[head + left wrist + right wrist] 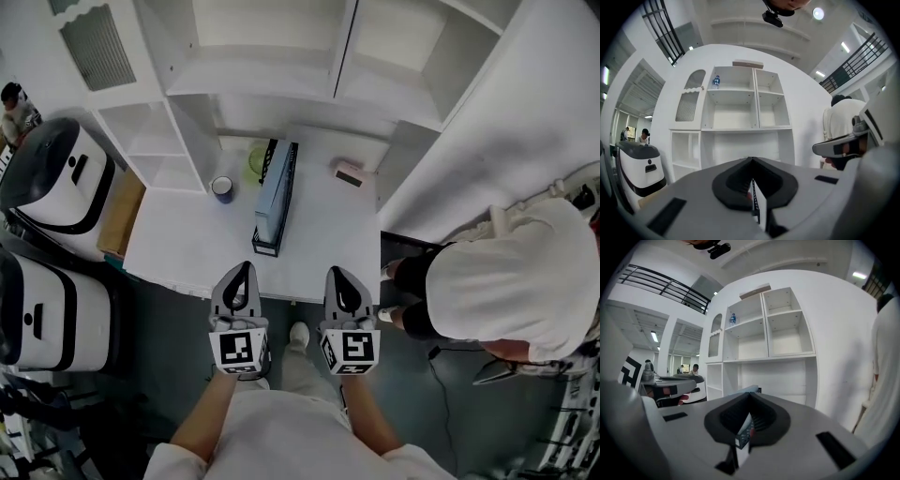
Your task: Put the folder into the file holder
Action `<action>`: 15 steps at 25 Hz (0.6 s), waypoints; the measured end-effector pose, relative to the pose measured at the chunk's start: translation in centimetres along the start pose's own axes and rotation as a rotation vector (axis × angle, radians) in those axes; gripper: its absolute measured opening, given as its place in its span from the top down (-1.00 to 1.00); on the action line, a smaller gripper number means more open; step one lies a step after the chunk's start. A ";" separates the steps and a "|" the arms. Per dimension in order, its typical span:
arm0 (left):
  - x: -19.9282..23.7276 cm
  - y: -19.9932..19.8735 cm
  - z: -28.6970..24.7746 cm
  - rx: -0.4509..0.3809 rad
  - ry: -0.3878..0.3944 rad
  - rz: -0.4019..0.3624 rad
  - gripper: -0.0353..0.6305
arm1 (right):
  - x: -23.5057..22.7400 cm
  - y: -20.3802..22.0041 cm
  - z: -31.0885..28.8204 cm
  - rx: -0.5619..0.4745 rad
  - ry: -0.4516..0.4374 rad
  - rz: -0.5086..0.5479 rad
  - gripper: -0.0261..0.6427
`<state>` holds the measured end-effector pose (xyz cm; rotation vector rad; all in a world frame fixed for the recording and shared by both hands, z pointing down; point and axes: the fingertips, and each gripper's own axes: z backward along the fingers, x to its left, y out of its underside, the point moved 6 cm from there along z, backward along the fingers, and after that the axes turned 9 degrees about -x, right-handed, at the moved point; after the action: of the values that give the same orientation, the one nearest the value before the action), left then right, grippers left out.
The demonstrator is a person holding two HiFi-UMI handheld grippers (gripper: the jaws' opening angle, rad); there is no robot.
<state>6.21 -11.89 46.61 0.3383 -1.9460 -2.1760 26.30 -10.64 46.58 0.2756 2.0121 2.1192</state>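
Note:
A blue-grey folder [274, 192] stands upright inside the black wire file holder [266, 247] in the middle of the white table [187, 244]. Both grippers hover side by side just off the table's front edge, pointing at it and apart from the holder. My left gripper [243, 266] is shut with nothing in it; in its own view the jaws [751, 159] meet, and the holder's wire end [755, 206] shows through the gap below. My right gripper [336, 271] is shut and empty too [750, 393], with the folder [740, 434] seen beyond it.
On the table stand a blue mug [222, 188], a yellow-green object [257, 157] and a pink item [349, 173]. White shelving [281, 56] rises behind. A person in white [506, 281] bends at the right. Two white-and-black machines [56, 178] and a cardboard box [122, 211] stand at the left.

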 end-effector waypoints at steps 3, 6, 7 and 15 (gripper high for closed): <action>0.7 -0.9 4.7 0.009 0.028 0.037 0.92 | 3.6 0.0 3.6 0.022 0.013 -0.004 0.95; 1.7 -1.6 9.6 0.029 0.051 0.065 0.92 | 6.9 -0.3 7.1 0.045 0.035 -0.008 0.94; 2.0 -1.8 11.2 0.036 0.059 0.074 0.92 | 7.9 -0.6 8.2 0.047 0.045 -0.006 0.94; 3.8 -3.8 19.0 0.033 0.047 0.103 0.92 | 13.4 -4.9 15.0 -0.014 0.050 0.037 0.95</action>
<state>-3.11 5.38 44.70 0.2846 -1.9320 -2.0559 17.63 7.64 42.41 0.2619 2.0345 2.1828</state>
